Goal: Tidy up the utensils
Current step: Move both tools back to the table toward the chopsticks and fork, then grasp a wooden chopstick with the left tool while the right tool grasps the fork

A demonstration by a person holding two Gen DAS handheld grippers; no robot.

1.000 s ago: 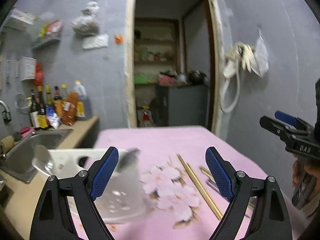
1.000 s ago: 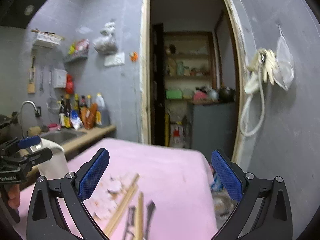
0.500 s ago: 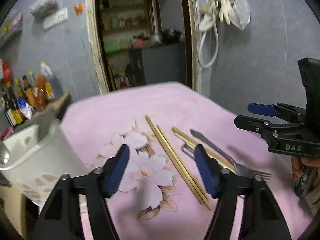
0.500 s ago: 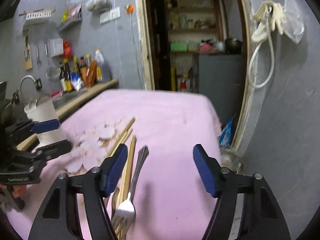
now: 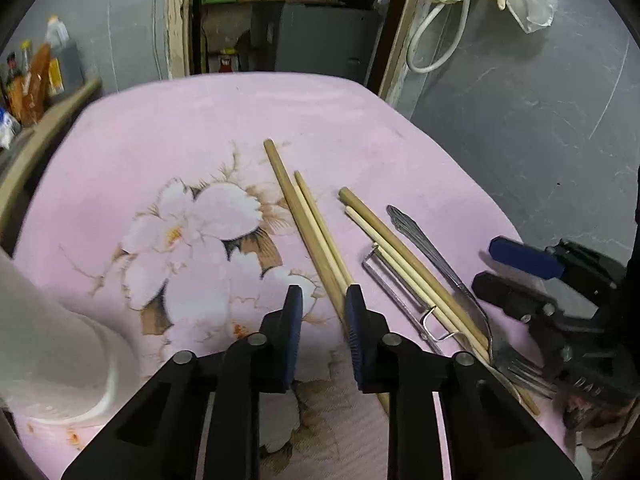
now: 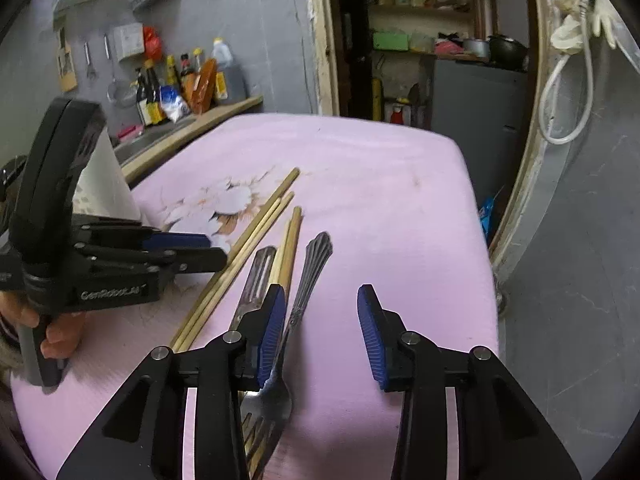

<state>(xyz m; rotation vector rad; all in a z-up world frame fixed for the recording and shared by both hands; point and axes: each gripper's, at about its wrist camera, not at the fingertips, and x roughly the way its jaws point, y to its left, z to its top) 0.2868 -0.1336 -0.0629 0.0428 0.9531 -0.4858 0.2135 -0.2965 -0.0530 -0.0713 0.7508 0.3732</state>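
Hovering low over the pink flower-printed tablecloth [image 5: 168, 120], left gripper [image 5: 320, 312] with blue-padded jaws narrowed to a small gap, nothing between them yet. Lying just ahead and partly under its right finger [image 5: 356, 332], a pair of long pale wooden chopsticks [image 5: 308, 216], running away from the camera. Probably light, stiff and round, so likely rolling when nudged; gripping both sticks together near the middle looking safest. Sitting beside them, toward the right gripper [image 6: 320, 332], a second pale wooden chopstick pair [image 5: 396, 248], a thin slotted metal peeler [image 5: 396, 292] and a silver metal fork [image 6: 296, 316]. Fork judged heavier, hard and slippery; best taken across its narrow neck. Right gripper's jaws standing apart, its left finger [image 6: 272, 328] just beside the fork's neck, touching or not being unclear. Standing at the left edge, a white plastic holder [image 5: 44, 336].
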